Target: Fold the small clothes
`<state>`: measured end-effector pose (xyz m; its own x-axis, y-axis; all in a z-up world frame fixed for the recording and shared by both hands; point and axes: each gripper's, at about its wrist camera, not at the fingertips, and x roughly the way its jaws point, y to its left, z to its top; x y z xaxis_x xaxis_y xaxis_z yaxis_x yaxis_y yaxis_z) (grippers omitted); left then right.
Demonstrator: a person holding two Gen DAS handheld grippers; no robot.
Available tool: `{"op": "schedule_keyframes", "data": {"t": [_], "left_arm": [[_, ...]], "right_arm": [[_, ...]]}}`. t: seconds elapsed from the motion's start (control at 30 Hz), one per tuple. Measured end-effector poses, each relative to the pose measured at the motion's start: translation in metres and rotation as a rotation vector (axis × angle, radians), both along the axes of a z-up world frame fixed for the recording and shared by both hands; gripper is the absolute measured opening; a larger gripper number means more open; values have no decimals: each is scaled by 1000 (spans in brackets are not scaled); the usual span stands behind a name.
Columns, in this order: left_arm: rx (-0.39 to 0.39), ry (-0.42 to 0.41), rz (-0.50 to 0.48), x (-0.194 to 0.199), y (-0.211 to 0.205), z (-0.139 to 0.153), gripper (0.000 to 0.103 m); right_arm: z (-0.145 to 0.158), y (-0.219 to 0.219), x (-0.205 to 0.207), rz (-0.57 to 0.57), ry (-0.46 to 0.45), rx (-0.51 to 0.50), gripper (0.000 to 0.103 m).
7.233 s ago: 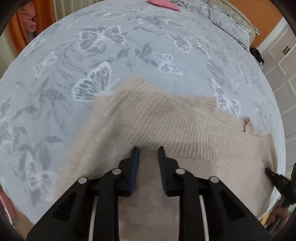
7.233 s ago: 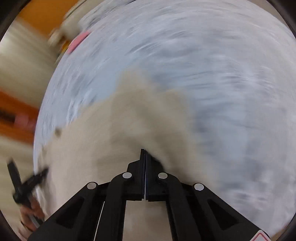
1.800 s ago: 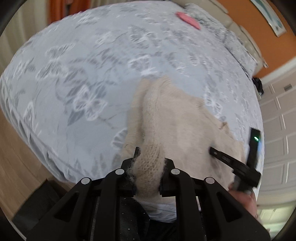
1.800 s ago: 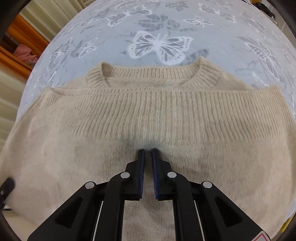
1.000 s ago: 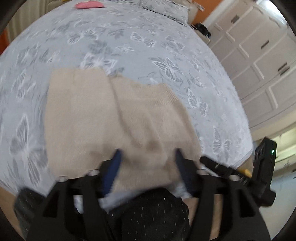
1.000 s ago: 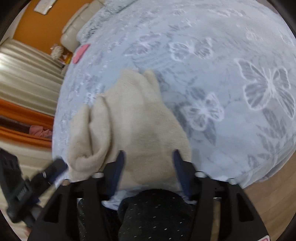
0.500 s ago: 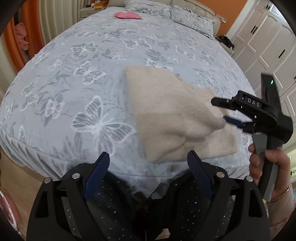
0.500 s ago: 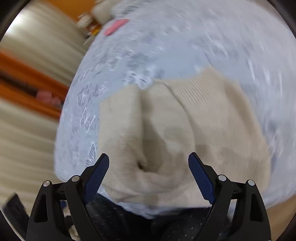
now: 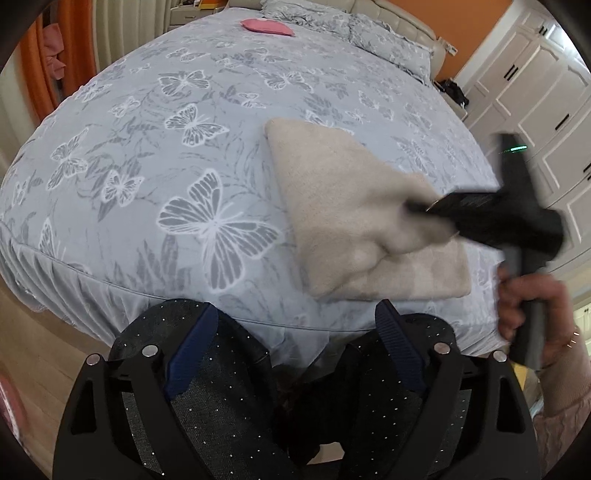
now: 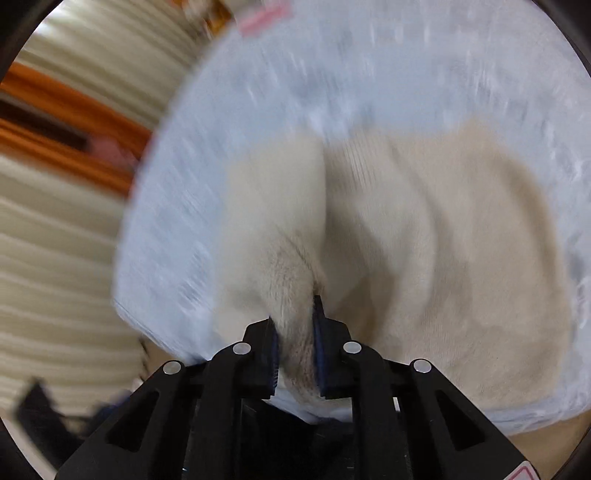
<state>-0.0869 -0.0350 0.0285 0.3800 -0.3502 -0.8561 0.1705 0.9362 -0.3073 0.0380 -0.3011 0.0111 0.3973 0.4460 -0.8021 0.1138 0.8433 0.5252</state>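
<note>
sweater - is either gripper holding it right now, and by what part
The right gripper is shut on a bunched fold at the sweater's near edge. The left gripper is open and holds nothing.

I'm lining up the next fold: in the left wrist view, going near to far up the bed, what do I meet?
Left gripper, jaws wide and empty → folded beige sweater, which the right gripper pinches → bare butterfly bedspread → pink item → pillows at the headboard.
</note>
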Motion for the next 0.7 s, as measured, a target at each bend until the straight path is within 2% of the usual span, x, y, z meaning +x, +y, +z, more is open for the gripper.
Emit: {"op": "schedule_keyframes", "data": {"t": [0.07,0.13,0.17,0.23,0.3,0.33,0.4,0.47,0.5,0.53,0.6,0.7], "left_arm": [[-11,-9,7,0,4,4,85],[-18,-9,2,0,4,4,85],[-16,-5,-2,1,3,2,85],[-12,13,-11,3,-2,-5,85],[-21,52,-16,4,-9,-13,85],[-38,70,-22,5,-14,-15,85],[-48,65,-36,2,-21,-12,85],[-34,35,-62,-2,-29,-6,85],[-23,26,-77,-3,-33,-4,85],[-7,24,-93,-4,-37,-4,85],[19,22,-110,-3,-44,-5,85],[46,23,-101,-2,-49,-5,85]], "right_arm": [[38,-14,-16,-32,-96,-39,13],[52,-26,-34,-38,-120,-125,14],[44,-34,-43,-46,-99,-174,15],[7,-49,-51,-61,-15,-214,22],[-52,-62,-58,-80,152,-264,27],[-69,-66,-63,-92,217,-264,27],[-66,-72,-72,-141,164,-165,35],[-48,-73,-74,-173,77,-155,75],[-42,-73,-72,-185,49,-173,81],[-38,-72,-68,-190,28,-185,85],[-41,-75,-56,-189,31,-168,85],[-72,-82,-33,-200,138,-133,85]]}}
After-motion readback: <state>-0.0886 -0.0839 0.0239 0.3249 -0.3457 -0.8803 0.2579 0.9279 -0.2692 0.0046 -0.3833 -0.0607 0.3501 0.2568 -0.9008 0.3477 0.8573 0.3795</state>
